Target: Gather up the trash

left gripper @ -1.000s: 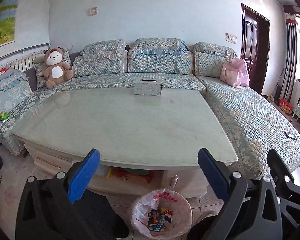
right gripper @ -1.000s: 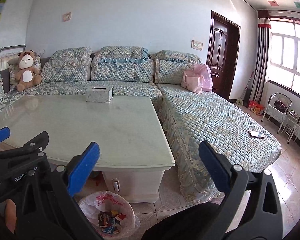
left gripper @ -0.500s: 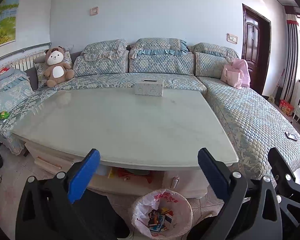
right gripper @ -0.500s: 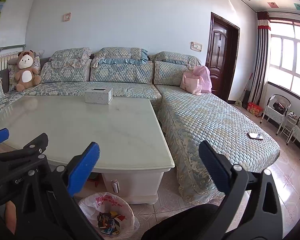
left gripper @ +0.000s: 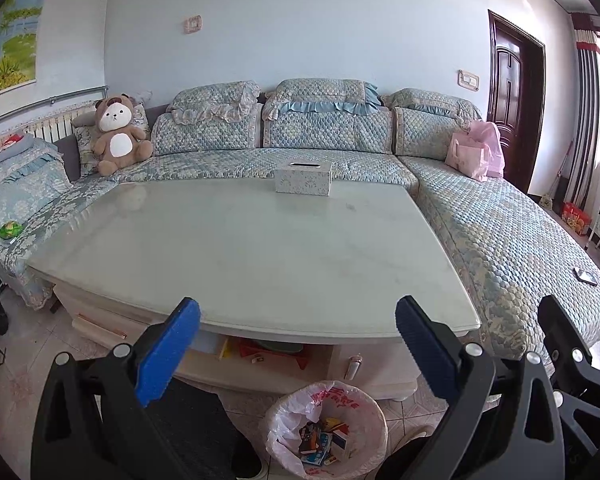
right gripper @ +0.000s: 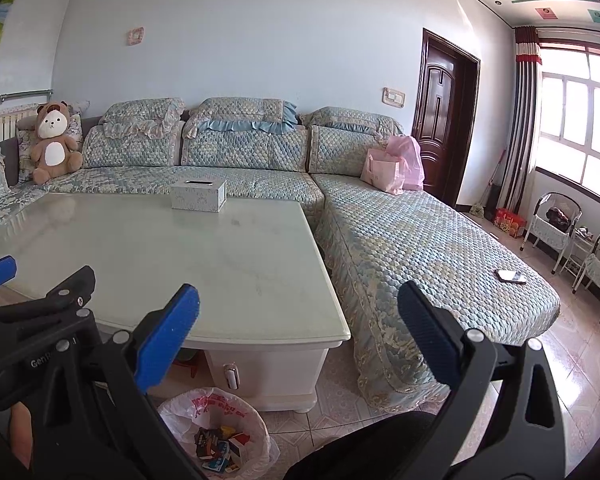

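A waste bin (left gripper: 327,428) lined with a white plastic bag stands on the floor in front of the coffee table and holds several small colourful boxes and wrappers; it also shows in the right wrist view (right gripper: 216,432). My left gripper (left gripper: 298,330) is open and empty, held above the bin at the table's near edge. My right gripper (right gripper: 298,330) is open and empty, above and to the right of the bin. The left gripper's black frame (right gripper: 36,320) shows at the left of the right wrist view.
A pale glass-topped coffee table (left gripper: 240,248) carries a tissue box (left gripper: 303,177). A quilted blue corner sofa (left gripper: 500,232) wraps around it, with a teddy bear (left gripper: 118,134), a pink bag (left gripper: 474,156) and a phone (right gripper: 510,276). Folding chairs (right gripper: 556,220) stand by the window.
Both views have drifted slightly back and up from the table. Both grippers stay open and empty.
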`<state>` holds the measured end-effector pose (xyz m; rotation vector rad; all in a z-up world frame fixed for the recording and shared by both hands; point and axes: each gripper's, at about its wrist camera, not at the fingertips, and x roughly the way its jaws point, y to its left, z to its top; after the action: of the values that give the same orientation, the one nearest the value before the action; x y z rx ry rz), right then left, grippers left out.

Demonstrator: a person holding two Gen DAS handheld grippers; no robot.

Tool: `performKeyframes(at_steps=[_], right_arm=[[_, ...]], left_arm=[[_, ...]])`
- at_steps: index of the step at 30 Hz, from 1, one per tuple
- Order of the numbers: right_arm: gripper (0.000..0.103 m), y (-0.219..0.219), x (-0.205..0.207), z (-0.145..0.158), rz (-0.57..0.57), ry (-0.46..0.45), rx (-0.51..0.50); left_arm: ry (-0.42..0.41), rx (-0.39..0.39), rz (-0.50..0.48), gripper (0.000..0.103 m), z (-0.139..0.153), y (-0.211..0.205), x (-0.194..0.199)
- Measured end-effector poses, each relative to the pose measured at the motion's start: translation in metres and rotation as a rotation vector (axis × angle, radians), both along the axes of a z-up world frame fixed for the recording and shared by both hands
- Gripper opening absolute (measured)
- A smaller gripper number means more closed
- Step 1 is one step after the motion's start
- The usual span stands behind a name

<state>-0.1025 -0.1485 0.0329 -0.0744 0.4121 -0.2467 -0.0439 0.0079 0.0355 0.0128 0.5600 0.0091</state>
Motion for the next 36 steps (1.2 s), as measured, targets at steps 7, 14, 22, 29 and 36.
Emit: performKeyframes(at_steps=[7, 14, 22, 29, 36], right_arm=[[0.097, -0.0004, 0.0001, 0.0001, 0.001, 0.001, 0.001], [0.097, -0.0007, 0.0009, 0.0021, 0.002, -0.003, 0.0], [0.097, -0.0006, 0.0009, 0.002, 0.002, -0.003, 0.001], [0.097, -0.001, 0.0014, 0.0026, 0.002, -0.002, 0.001], [0.097, -0.0017, 0.0028, 0.0014, 0.002, 0.002, 0.0]], left_arm=[[0.0, 0.001, 0.001, 0.096, 0.0005, 0.0002, 0.0], [0.0, 0.001, 0.001, 0.096, 0.0001, 0.0008, -0.0004], [0.001, 0.005, 0.003, 0.096, 0.0006, 0.0009, -0.0007], [0.003, 0.004, 0.003, 0.096, 0.0006, 0.0008, -0.0008], [0.017, 0.003, -0.006, 0.096, -0.0022, 0.002, 0.0026]])
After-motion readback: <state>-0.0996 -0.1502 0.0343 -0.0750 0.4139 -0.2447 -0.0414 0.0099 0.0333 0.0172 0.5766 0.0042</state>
